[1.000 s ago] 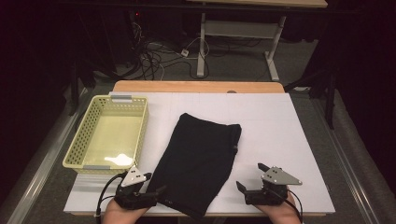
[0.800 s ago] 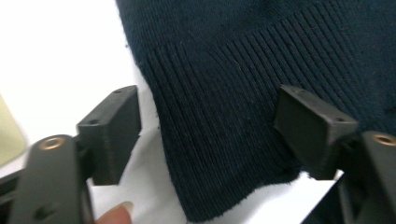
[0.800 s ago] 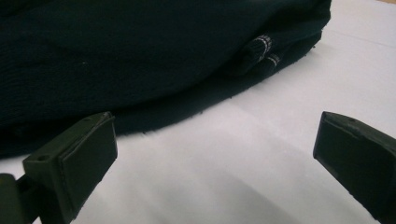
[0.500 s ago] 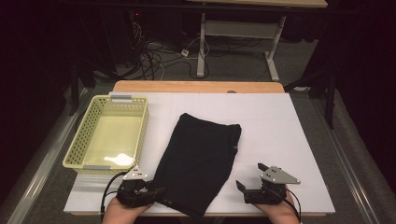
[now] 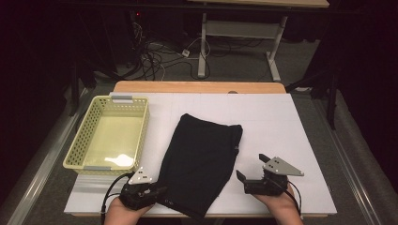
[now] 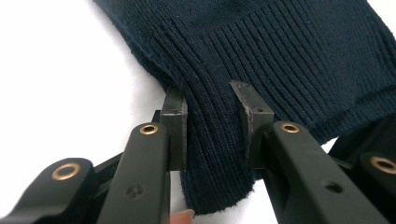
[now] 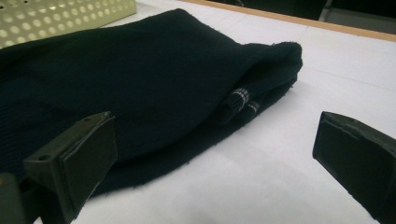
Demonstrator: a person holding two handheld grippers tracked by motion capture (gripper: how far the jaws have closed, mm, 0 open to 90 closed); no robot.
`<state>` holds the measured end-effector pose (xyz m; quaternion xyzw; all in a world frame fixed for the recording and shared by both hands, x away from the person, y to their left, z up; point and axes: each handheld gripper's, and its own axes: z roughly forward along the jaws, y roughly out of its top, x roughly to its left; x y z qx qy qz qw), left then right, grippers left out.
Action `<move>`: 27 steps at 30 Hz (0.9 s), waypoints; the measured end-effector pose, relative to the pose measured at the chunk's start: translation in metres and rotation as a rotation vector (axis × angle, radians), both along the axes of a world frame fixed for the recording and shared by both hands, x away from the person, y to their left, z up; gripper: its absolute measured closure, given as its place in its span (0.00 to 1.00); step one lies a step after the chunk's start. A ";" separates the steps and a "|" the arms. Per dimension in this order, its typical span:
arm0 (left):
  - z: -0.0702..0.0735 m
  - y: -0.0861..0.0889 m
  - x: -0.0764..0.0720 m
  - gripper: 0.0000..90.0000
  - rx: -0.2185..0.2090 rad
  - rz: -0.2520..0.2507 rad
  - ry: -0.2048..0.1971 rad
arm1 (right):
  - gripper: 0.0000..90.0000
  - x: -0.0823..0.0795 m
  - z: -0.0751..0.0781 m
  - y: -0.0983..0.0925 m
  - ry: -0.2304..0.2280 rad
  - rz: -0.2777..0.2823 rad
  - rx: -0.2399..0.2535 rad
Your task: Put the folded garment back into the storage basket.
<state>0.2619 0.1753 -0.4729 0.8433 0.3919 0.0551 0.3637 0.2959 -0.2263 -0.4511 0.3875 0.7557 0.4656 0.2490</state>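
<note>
Left gripper view: the left tool (image 6: 208,100) has just been closing on the ribbed hem of the dark garment (image 5: 202,154) (flat on the desk (image 5: 281,117)); a full fold should be pinched. The right tool (image 7: 210,158) stands apart.

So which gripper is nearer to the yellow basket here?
Left. The left gripper sits just below the yellow basket's near rim, its jaws just closing on the dark sweater's ribbed hem. The right gripper waits open beyond the sweater.
</note>
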 end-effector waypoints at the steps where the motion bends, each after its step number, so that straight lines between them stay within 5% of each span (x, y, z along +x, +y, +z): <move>1: 0.000 0.000 0.000 0.75 0.000 0.000 0.000 | 0.02 0.003 0.000 0.001 0.001 -0.007 0.000; 7: -0.001 0.001 0.001 0.75 -0.007 -0.002 0.004 | 0.09 0.034 0.001 0.003 0.031 -0.050 -0.007; 13: 0.000 -0.001 -0.001 0.75 0.000 0.008 -0.004 | 0.31 0.078 0.000 0.004 0.079 -0.109 0.025; 20: 0.000 -0.001 -0.001 0.75 0.001 0.009 -0.008 | 0.30 0.137 -0.001 0.012 0.187 -0.159 0.041; 25: -0.001 0.000 -0.002 0.75 -0.009 0.013 -0.009 | 0.20 0.164 -0.023 0.016 0.344 -0.162 -0.042; 27: -0.001 0.001 -0.001 0.75 -0.008 0.009 -0.009 | 0.25 0.161 -0.025 0.021 0.323 -0.157 -0.077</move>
